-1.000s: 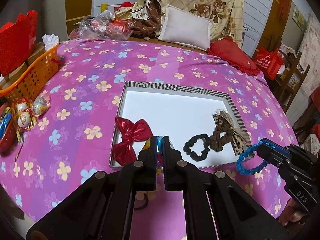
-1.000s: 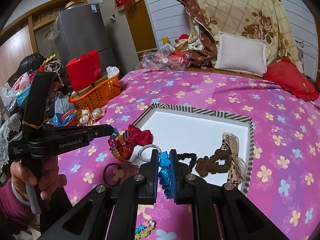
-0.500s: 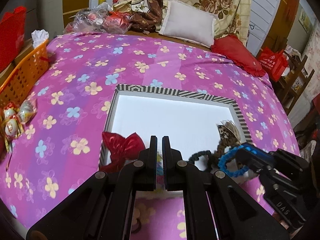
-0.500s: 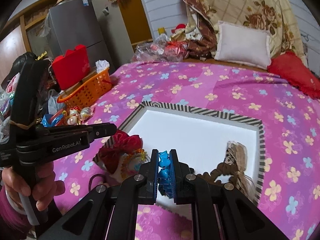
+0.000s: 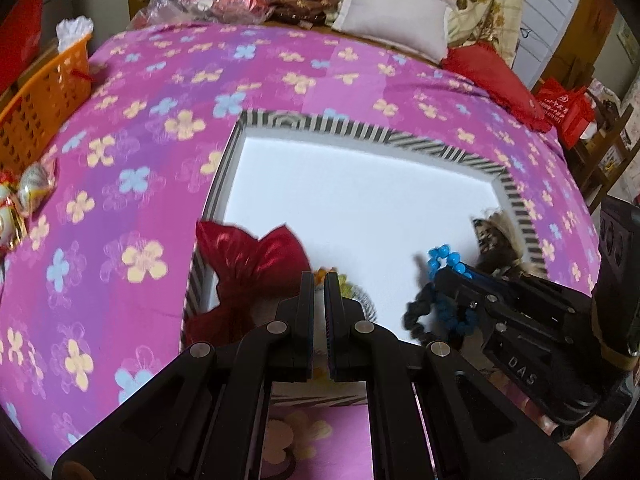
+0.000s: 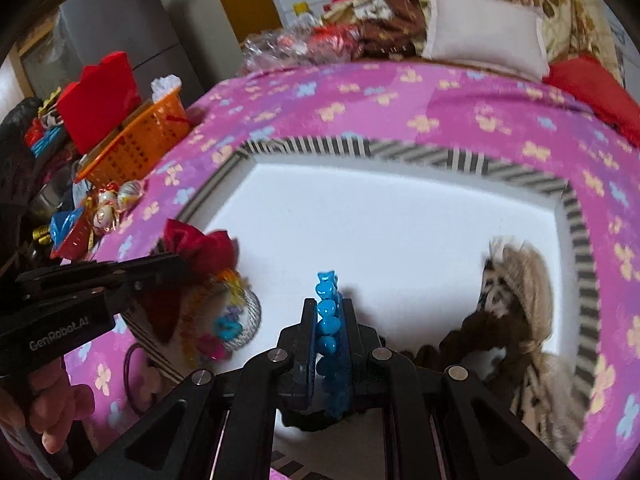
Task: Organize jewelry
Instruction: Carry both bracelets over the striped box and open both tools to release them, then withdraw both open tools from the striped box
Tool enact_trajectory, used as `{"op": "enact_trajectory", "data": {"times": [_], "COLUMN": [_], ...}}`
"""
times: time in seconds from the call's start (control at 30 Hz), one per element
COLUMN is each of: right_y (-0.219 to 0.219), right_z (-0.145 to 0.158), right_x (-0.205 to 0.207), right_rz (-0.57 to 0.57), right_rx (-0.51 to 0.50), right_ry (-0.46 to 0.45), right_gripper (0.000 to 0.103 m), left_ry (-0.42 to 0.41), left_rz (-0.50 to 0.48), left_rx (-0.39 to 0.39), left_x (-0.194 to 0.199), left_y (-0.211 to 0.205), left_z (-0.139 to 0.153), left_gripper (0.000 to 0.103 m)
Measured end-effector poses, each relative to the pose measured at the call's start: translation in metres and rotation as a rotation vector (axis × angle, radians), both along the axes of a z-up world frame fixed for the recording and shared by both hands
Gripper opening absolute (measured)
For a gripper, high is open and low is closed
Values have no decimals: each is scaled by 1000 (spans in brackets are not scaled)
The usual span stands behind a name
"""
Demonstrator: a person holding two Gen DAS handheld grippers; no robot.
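The right gripper (image 6: pixel 328 308) has its 2 fingers clamped on a blue bead bracelet (image 6: pixel 327 312), which sticks out past the fingertips over the white floor of the striped tray (image 6: pixel 576 240) on the bed (image 5: pixel 120 216). The left gripper (image 5: pixel 319 280) has its fingers together, a multicoloured bead bracelet (image 6: pixel 224 320) hanging at their tips. A red bow (image 5: pixel 256 260) lies left of them, a leopard scrunchie (image 6: pixel 516 280) to the right.
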State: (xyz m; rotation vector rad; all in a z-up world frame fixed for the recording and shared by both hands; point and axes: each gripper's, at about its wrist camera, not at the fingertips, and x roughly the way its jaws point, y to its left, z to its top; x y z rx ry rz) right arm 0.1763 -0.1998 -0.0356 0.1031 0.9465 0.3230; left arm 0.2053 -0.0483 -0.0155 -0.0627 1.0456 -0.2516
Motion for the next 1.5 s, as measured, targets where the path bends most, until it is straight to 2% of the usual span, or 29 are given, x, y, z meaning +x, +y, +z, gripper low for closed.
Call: {"op": "enact_trajectory", "data": {"times": [0.07,0.1,0.13,0.2,0.23,0.47,0.67,0.73,0.8,0.83,0.97,1.03,1.37,1.5], "right_y": [-3,-5,-6,-8,-11,-14,-11,-9,-8,-7,0,3,14,19], "right_z": [-2,-2,-1,3,5,23,33,35,37,39,43,44,42,42], "right_x": [-2,-5,-8,-14,-17,-44,-72,-81,-91,-97,-116,-125,-164,-178], "right_rz": [-3,-8,-13,-25,-34,-44,-41,-40,-41,-42,-30,-25,-5,-2], "right_rx": [21,24,24,29,33,52,30,26,20,13,-24,-34,-44,-68], "right_ry": [10,9,5,-7,-17,-53,-81,-88,-96,-106,-127,-134,-137,-145], "right_gripper": [10,15,20,46,46,46,47,50,63,64,64,64,65,71], "left_ry": [8,10,12,9,3,-19,-55,-66,-78,-82,-100,-113,-136,-152], "left_rz": [5,8,12,19,23,24,29,33,35,35,29,29,28,31], "left_rx": [7,11,12,6,5,30,64,79,96,102,122,127,141,149], "left_x": [-2,-3,-4,-7,-9,-24,-42,-48,-56,-59,-74,-84,-113,-132], "left_y": [2,3,4,6,6,8,11,11,12,12,12,13,19,23], "left_z": [-5,-6,-7,-7,-6,0,8,10,11,12,14,15,18,19], "left_gripper": [7,13,24,38,41,41,42,42,42,43,45,56,56,56]}}
